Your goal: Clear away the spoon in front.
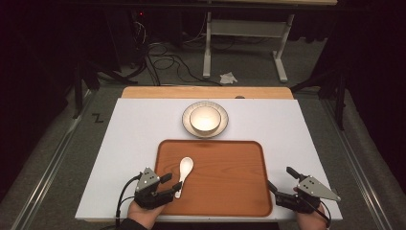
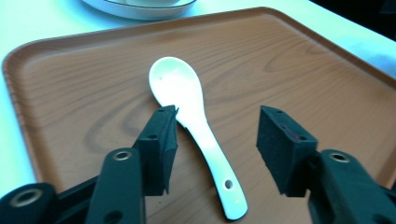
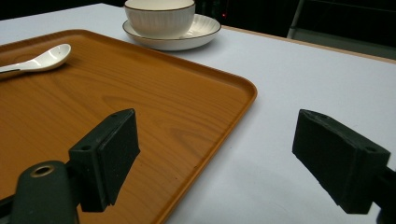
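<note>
Your left gripper (image 2: 217, 140) is sitting low center with jaws released, straddling the spoon (image 2: 194, 123) handle without pinching it. The spoon is lying flat on the tray (image 2: 289, 74), center frame. Your right gripper (image 3: 215, 158) is gaping wide over the tray's right edge, grasping nothing.

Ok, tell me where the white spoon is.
The white spoon lies on the wooden tray, left of its middle in the high view, handle between the left hand-held gripper's open jaws.
</note>
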A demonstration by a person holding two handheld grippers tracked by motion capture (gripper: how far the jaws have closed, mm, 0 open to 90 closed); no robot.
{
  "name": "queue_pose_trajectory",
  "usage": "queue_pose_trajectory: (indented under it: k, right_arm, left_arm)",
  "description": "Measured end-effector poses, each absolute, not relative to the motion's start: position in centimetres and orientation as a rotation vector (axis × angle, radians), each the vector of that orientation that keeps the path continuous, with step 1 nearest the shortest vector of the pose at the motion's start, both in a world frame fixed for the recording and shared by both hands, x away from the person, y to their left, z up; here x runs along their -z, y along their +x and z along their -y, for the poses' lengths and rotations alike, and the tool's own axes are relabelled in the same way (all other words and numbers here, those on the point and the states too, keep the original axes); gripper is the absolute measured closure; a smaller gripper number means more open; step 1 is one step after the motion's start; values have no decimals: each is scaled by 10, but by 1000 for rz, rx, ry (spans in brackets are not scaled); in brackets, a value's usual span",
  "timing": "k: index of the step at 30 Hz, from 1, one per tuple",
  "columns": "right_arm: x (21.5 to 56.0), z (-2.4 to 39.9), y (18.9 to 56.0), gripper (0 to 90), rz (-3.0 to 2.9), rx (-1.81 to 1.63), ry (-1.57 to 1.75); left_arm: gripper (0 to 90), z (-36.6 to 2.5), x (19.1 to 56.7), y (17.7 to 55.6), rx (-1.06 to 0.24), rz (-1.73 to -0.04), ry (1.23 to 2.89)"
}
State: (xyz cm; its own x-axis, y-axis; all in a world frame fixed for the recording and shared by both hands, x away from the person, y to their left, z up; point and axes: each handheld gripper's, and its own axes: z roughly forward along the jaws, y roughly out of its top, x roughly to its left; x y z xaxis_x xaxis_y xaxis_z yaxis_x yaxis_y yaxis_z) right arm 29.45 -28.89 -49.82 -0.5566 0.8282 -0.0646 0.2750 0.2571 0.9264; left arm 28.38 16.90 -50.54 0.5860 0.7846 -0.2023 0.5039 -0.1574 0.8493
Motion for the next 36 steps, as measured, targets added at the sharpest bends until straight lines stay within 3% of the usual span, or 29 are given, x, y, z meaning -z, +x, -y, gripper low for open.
queue_pose_trajectory:
  k: [4,7,9,16,36]
  right_arm:
    - [498,289,294,154,-1975,-1288,994]
    - [498,289,295,154,-1977,-1288,992]
    - [498,288,295,154,-1977,-1288,996]
    - [498,288,295,154,-1979,-1289,991]
    - [499,288,295,154,-1981,-1294,998]
  left_arm:
    - [600,-170,506,284,-365,-1084,1837]
    - [746,-169,507,285,-366,-1098,1891]
    - [899,-166,508,285,-379,-1105,1934]
    - [900,-150,510,284,-434,-1107,2105]
    - [898,-141,512,282,-394,-1067,2111]
